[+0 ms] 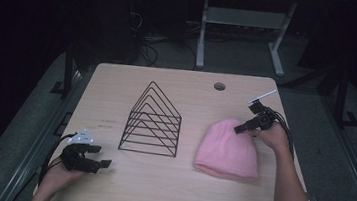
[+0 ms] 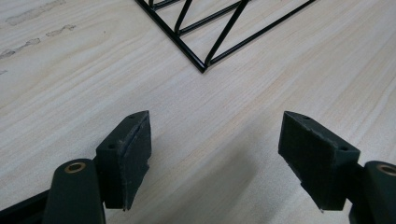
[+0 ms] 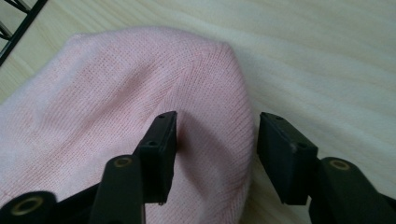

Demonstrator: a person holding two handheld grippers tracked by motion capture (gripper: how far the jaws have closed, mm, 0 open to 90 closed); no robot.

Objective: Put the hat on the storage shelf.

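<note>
One pink knit beanie (image 1: 228,150), one black wire file rack (image 1: 151,121), two hand-held grippers, one light wood table (image 1: 167,190); high view. Beanie lies flat right of centre, rack stands just left of it, apart. Right gripper (image 1: 243,127) sits at the beanie's far right edge; left gripper (image 1: 98,156) rests low near the front left corner. Faint smudged marks on the tabletop, unreadable; no brand or label legible.

Left gripper view: left gripper (image 2: 215,158), jaws wide apart over bare wood, one rack corner (image 2: 201,65) ahead.

Right gripper view: right gripper (image 3: 215,149), jaws apart, straddling the beanie (image 3: 116,116) rim, not clamped.
</note>
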